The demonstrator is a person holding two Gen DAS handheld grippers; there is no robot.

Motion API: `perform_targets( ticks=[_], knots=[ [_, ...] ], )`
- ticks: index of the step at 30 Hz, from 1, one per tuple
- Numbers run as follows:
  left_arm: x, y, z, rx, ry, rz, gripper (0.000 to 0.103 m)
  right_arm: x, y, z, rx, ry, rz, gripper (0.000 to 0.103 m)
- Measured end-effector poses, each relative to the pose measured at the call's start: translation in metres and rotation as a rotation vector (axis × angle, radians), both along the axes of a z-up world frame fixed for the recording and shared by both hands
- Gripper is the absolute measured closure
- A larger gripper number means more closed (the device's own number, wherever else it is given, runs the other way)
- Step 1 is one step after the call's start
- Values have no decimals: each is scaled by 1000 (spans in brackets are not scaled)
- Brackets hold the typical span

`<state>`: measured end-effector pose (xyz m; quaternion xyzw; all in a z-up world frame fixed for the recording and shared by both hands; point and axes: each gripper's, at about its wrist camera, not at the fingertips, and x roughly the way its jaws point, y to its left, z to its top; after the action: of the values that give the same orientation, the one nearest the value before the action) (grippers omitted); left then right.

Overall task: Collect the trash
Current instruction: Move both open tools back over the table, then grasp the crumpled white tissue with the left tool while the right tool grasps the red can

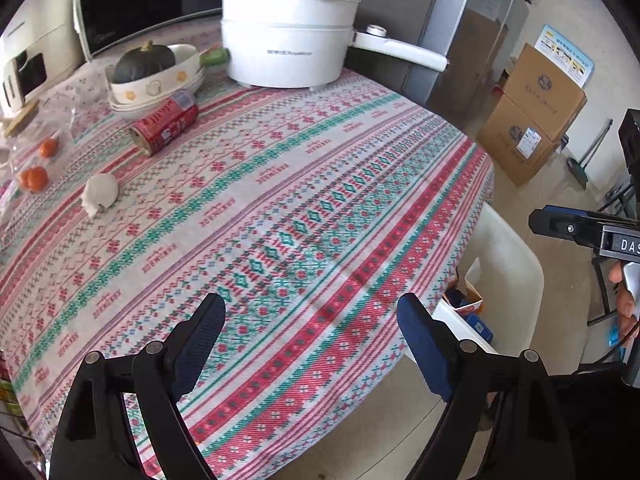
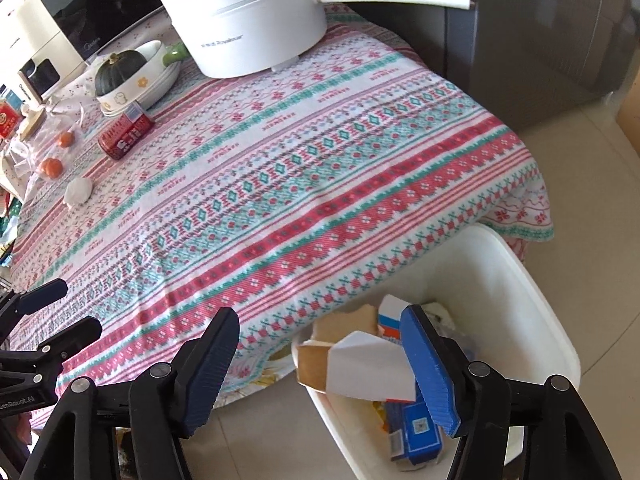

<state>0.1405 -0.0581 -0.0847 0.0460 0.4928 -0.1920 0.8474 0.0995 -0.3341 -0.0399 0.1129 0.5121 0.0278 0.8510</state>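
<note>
A red can [image 1: 164, 124] lies on its side on the patterned tablecloth, also in the right wrist view [image 2: 125, 134]. A crumpled white paper ball [image 1: 100, 192] lies nearer the table's left side, also in the right wrist view [image 2: 78, 192]. A white trash bin [image 2: 536, 304] stands on the floor by the table's edge and holds a torn cardboard box [image 2: 356, 364] and blue cartons [image 2: 416, 428]; its rim also shows in the left wrist view [image 1: 516, 264]. My left gripper [image 1: 310, 340] is open and empty over the table's near edge. My right gripper [image 2: 320, 368] is open and empty above the bin.
A white electric pot [image 1: 288, 36] with a long handle stands at the table's far side. A bowl with a dark squash [image 1: 152, 72] and small oranges [image 1: 38, 178] sit at the far left. Cardboard boxes [image 1: 532, 116] stand on the floor to the right.
</note>
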Motion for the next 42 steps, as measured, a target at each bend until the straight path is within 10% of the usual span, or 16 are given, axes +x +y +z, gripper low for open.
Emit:
perform_targets(
  ticks=[17,24,31,35,42],
  knots=[
    [72,143,-16,109,-109,141,2,73,71,-12,-100,-46,36,21],
    [129,170,-47,12,-141,179,3,120,94,-26,-98,-72,14,20],
    [166,168,-63,-69,-149,158,24,160,132,-40,-105,-85,55,20],
    [179,166,-70,-90,-103,163,67,179,157,-42,-90,-85,68,20],
    [161,188,-61,-159,-134,224,78,205,203,-41,-43,-98,83,20]
  ],
)
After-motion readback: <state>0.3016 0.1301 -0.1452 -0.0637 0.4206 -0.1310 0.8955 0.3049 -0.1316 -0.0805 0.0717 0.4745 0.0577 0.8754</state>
